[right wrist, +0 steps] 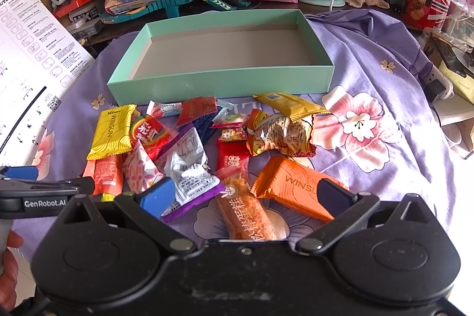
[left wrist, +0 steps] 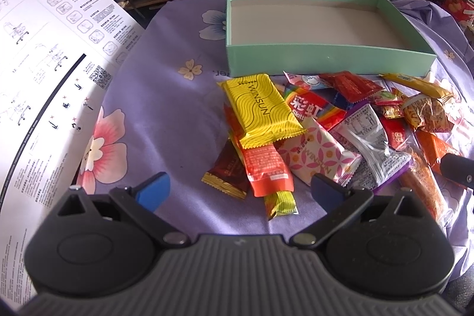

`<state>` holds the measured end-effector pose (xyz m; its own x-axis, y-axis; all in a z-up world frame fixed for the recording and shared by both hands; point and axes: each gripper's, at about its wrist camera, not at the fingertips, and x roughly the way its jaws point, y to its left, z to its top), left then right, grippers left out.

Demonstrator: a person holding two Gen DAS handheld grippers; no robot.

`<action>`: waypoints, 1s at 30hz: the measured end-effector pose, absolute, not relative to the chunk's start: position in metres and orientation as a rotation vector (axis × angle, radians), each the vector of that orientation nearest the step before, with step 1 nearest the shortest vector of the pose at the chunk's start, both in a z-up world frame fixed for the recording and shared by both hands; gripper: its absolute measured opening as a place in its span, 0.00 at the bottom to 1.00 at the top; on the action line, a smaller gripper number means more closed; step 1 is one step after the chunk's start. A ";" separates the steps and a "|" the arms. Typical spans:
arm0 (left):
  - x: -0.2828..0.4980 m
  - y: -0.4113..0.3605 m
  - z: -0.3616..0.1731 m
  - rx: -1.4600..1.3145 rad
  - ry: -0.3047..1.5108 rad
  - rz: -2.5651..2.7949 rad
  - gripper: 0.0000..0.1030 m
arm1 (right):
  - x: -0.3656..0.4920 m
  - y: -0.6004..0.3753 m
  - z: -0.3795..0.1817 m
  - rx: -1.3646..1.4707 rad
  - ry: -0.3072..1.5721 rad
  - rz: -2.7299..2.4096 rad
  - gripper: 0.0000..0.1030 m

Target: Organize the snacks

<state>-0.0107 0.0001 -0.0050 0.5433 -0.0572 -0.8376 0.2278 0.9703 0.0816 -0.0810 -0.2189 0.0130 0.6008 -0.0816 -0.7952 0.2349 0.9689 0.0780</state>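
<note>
While the snacks lie in a heap on the purple cloth with big pink flowers (right wrist: pixel 382 73), both claws hang just above them with nothing in their grip. Far to the left is a big white paper sheet with black print (left wrist: pixel 44 49). Next comes the left gripper (left wrist: pixel 240 191), its blue fingers spread wide over a red-orange packet (left wrist: pixel 266 168) and a dark red packet with gold ends (left wrist: pixel 226 176). A yellow wavy-lined wrapper that says WINSUN (left wrist: pixel 260 108) lies on top of the pile beside a rainbow candy bag (left wrist: pixel 308 105). Behind the heap, near it, sits the shallow mint-green cardboard box (right wrist: pixel 219 82), and it is empty. The right gripper (right wrist: pixel 244 196) is wide open too, above a long orange cake bar (right wrist: pixel 243 209). Its left finger is over a silver and purple packet (right wrist: pixel 189 176), and its right finger is over an orange WINSUN wrapper (right wrist: pixel 290 182). Farther right is a crumpled yellow and red bag (right wrist: pixel 281 135).
</note>
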 end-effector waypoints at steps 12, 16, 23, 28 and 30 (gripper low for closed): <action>-0.009 0.002 -0.007 0.185 0.995 -0.178 1.00 | -0.078 -0.217 0.010 0.169 0.928 -0.184 1.00; -0.010 0.000 -0.009 0.190 0.996 -0.185 1.00 | -0.078 -0.218 0.009 0.172 0.931 -0.194 1.00; -0.011 -0.003 -0.015 0.202 1.008 -0.204 1.00 | -0.080 -0.218 0.004 0.174 0.947 -0.208 1.00; -0.012 -0.004 -0.019 0.209 1.011 -0.215 1.00 | -0.079 -0.216 0.002 0.169 0.954 -0.210 1.00; -0.012 -0.004 -0.021 0.208 1.015 -0.216 1.00 | -0.078 -0.216 0.000 0.172 0.961 -0.208 1.00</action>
<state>-0.0115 -0.0036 -0.0206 0.5096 -0.0819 -0.8565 0.2743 0.9590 0.0716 -0.0783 -0.2155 0.0003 0.5551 -0.0990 -0.8258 0.2507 0.9666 0.0526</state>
